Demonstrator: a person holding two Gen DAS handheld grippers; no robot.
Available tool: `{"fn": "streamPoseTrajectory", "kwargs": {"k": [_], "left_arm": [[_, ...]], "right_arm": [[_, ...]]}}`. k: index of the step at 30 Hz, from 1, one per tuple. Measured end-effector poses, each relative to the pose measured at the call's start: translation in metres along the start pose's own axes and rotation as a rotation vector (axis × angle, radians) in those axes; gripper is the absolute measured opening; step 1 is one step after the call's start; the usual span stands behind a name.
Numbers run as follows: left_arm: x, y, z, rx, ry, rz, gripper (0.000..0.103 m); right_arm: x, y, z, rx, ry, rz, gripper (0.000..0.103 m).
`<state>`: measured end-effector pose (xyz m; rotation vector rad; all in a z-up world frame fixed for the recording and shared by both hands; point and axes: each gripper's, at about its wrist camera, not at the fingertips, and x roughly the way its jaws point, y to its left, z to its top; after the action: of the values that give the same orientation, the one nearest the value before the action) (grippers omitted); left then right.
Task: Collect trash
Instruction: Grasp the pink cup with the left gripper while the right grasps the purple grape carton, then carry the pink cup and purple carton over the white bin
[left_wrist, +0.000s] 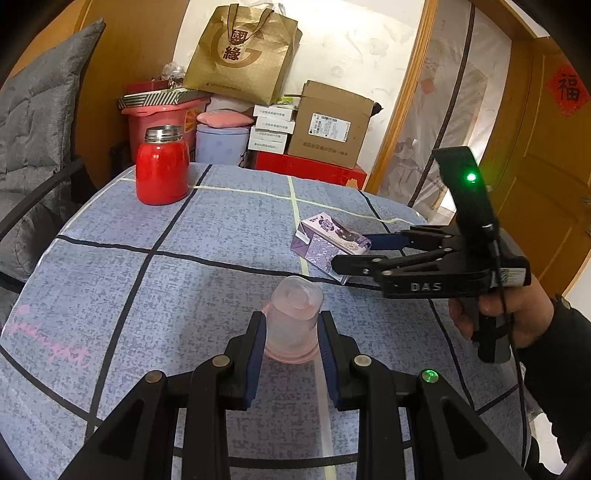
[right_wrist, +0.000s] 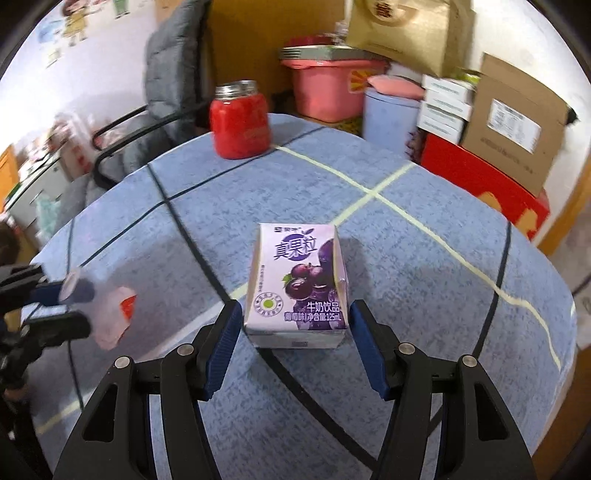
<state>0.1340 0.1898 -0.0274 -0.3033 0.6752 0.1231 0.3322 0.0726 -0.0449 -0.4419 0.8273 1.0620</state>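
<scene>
Jaws of the left gripper are closed on a cup: in the left wrist view both blue pads press its clear pinkish sides, and the cup stands upside down between them over the blue cloth of the table. Further right on the cloth lies a carton, purple and white. The right gripper reaches it from the right, held by a hand in a dark sleeve; one finger is behind the carton and one in front, with the near end of the carton between them. A red jar with a metal lid stands upright at the far left of the table, well apart from both. Behind the table are boxes and a brown paper bag.

From the right wrist view, the jaws of the right gripper stand wide open. The carton lies flat between the two pads (a small gap shows on each side), so the pads are not pressing it. At the left edge the left gripper holds the cup, blurred here. The jar stands far behind the carton.
</scene>
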Motion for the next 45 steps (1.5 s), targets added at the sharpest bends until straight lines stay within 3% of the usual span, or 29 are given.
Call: {"fn": "streamPoseTrajectory", "kwargs": {"k": [3,9,19,31,45], "left_arm": [[-0.001,0.002,0.000,-0.001,0.000,0.005,0.029],[-0.002,0.004,-0.001,-0.008,0.001,0.009,0.029],[-0.013,-0.012,-0.003,0.013,-0.005,-0.008,0.029],[-0.039,-0.078,-0.017,0.103,-0.005,-0.086,0.029],[-0.055,-0.148,-0.037,0.177,0.012,-0.179,0.029]], "right_arm": [[0.002,-0.001,-0.002,0.051,0.004,0.020,0.055],[-0.009,0.004,-0.007,0.098,-0.024,0.008,0.055],[-0.070,0.010,-0.040,0.204,-0.106,-0.011,0.055],[-0.163,0.021,-0.114,0.299,-0.183,-0.074,0.055],[-0.230,0.027,-0.178,0.391,-0.237,-0.141,0.055]]}}
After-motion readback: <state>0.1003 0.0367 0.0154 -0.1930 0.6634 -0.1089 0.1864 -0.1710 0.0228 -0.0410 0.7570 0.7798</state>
